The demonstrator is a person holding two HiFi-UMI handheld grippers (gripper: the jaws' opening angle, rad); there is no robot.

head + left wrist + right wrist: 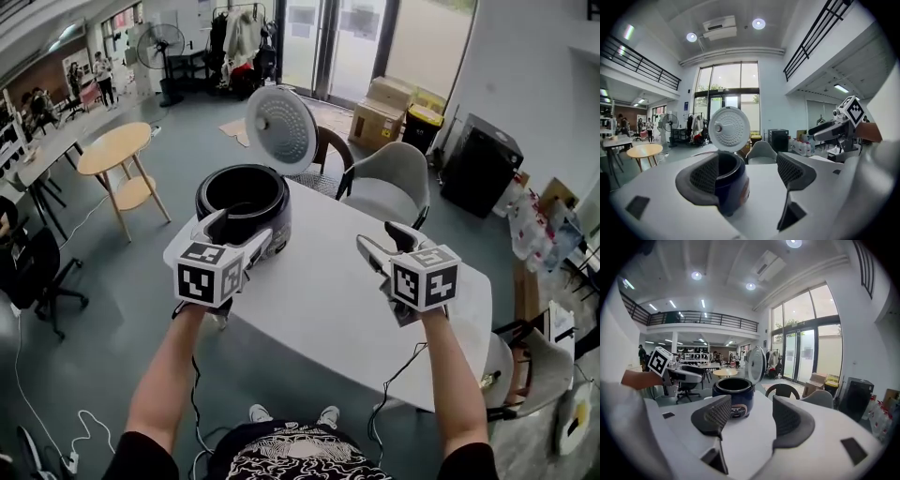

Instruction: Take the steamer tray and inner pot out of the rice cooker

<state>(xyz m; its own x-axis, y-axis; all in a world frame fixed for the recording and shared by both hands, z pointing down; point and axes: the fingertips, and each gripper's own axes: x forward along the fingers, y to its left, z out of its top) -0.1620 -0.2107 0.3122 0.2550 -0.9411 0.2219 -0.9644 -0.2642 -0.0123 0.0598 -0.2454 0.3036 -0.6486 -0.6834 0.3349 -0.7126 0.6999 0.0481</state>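
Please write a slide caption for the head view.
Open left gripper and open right gripper above a white table, near the open-lidded rice cooker.

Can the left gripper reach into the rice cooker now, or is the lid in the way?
Probably yes: the lid stands raised behind the rice cooker, the mouth is uncovered, and the left gripper, jaws apart and holding nothing, hangs just before it.

Left gripper (239, 230): jaws apart, pointing 12 o'clock. Right gripper (377, 234): jaws apart, pointing 11 o'clock. Left forearm (167, 370), right forearm (452, 375): bare, extended forward.
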